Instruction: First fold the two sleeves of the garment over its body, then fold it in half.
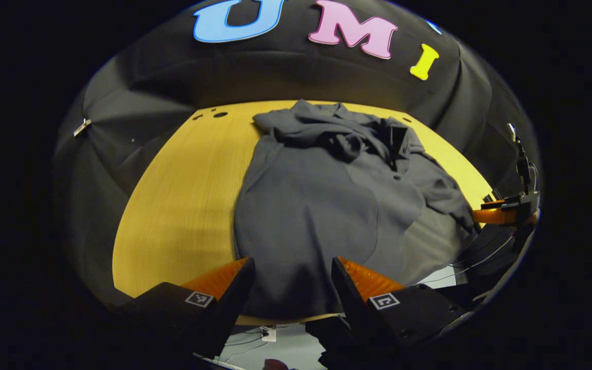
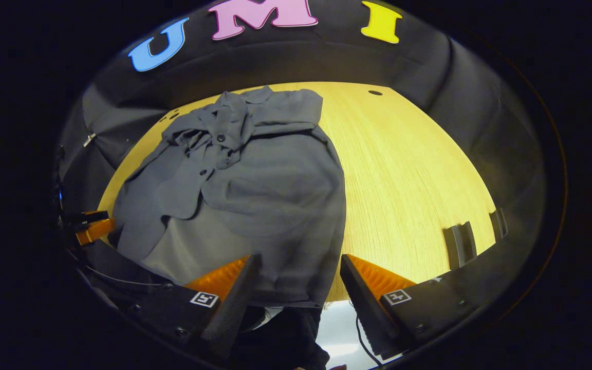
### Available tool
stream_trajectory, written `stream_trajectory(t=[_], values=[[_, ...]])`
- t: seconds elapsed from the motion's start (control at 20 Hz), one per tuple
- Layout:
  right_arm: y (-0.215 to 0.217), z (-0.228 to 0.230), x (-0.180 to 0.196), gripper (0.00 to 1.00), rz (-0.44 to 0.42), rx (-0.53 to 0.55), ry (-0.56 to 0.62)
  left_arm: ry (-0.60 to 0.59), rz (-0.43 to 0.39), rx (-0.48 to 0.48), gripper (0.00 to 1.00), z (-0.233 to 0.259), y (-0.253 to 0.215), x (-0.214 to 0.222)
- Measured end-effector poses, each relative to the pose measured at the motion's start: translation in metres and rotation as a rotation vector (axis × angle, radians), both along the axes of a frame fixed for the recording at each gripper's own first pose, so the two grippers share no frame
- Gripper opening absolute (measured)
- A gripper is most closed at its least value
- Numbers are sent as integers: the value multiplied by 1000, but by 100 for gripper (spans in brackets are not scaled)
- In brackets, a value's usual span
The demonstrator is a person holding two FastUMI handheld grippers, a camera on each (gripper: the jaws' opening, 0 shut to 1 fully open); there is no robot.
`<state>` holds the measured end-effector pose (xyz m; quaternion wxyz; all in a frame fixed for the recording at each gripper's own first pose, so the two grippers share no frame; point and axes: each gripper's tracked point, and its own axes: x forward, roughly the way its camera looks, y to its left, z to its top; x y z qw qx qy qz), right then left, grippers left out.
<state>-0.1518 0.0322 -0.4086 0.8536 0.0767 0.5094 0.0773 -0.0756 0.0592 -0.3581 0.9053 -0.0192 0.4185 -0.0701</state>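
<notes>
A dark grey buttoned shirt point(image 1: 321, 205) lies on the yellow wooden table point(image 1: 183, 205), hem toward me, collar and bunched sleeves at the far end. In the right gripper view the same shirt point(image 2: 255, 195) spreads over the table's left half, one sleeve folded across its body. My left gripper point(image 1: 292, 275) is open, fingers either side of the hem near the table's front edge. My right gripper point(image 2: 296, 272) is open too, above the hem's right corner. The right gripper point(image 1: 504, 210) shows at the far right of the left gripper view, and the left gripper point(image 2: 90, 226) at the left edge of the right gripper view.
The bare table point(image 2: 409, 174) stretches to the right of the shirt. Two dark clips point(image 2: 460, 241) sit on the table's right front edge. Small holes point(image 1: 214, 114) mark the far left of the tabletop. Black cloth walls surround the table.
</notes>
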Motion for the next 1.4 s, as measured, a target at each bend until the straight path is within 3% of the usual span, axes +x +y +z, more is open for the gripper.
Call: stream_trajectory(t=[0.4, 0.5, 0.6, 0.7, 0.75, 0.85, 0.95, 1.15, 1.25, 1.4], values=[[16, -19, -1, 100, 59, -49, 53, 63, 16, 72, 92, -22, 7, 1], [14, -20, 1, 100, 37, -45, 39, 59, 21, 83, 98, -22, 5, 2], [14, -18, 6, 99, 5, -45, -14, 36, 55, 81, 96, -22, 7, 2], [18, -20, 7, 100, -18, -40, -45, 31, 23, 75, 93, -22, -2, 1], [24, -20, 9, 97, 17, -28, -47, 28, -20, 71, 71, -21, -10, 4], [43, -18, 19, 53, 92, 16, -61, 15, -51, 67, 26, -20, -22, 15], [51, -18, 27, 10, 96, 50, -59, 26, -46, 55, 8, -22, -25, 22], [53, -15, 33, 5, 66, 94, -24, 90, -44, 18, 6, -16, -24, 25], [49, -7, 32, 5, 67, 97, -34, 72, -13, -26, 5, -2, -24, 32], [45, 19, 42, 5, -6, 150, -73, 31, 16, -64, 5, 21, -24, 42]])
